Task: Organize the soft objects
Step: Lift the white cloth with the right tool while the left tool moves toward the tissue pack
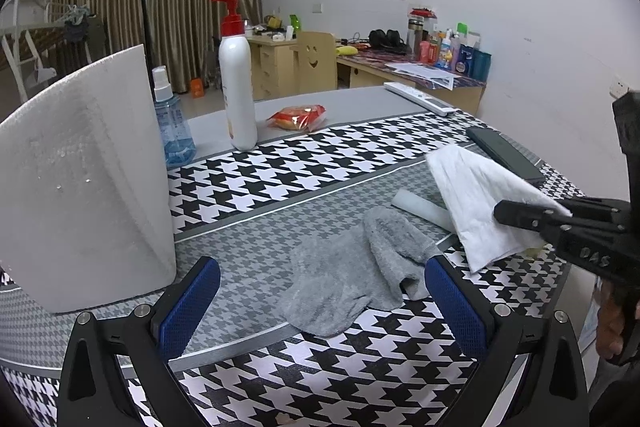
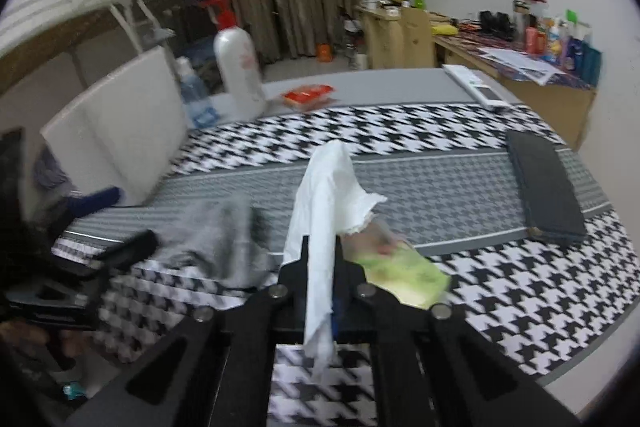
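Observation:
A grey sock (image 1: 352, 275) lies crumpled on the houndstooth tablecloth (image 1: 304, 167). My left gripper (image 1: 320, 275) is open just in front of it, its blue pads (image 1: 192, 303) on either side of the sock's near end, not pressing. My right gripper (image 2: 320, 251) is shut on a white tissue (image 2: 328, 187) that stands up crumpled from its jaws. In the left wrist view the right gripper (image 1: 516, 215) holds the tissue (image 1: 476, 195) lifted at the right. Under it lies a green-yellow tissue packet (image 2: 404, 275). The sock (image 2: 216, 235) shows blurred to the left.
A white foam box (image 1: 80, 179) stands at the left. Behind it are a spray bottle (image 1: 172, 123), a pump bottle (image 1: 238, 75) and a red snack packet (image 1: 298, 117). A white roll (image 1: 420, 207), a black case (image 1: 506, 153) and a remote (image 1: 420, 99) lie to the right.

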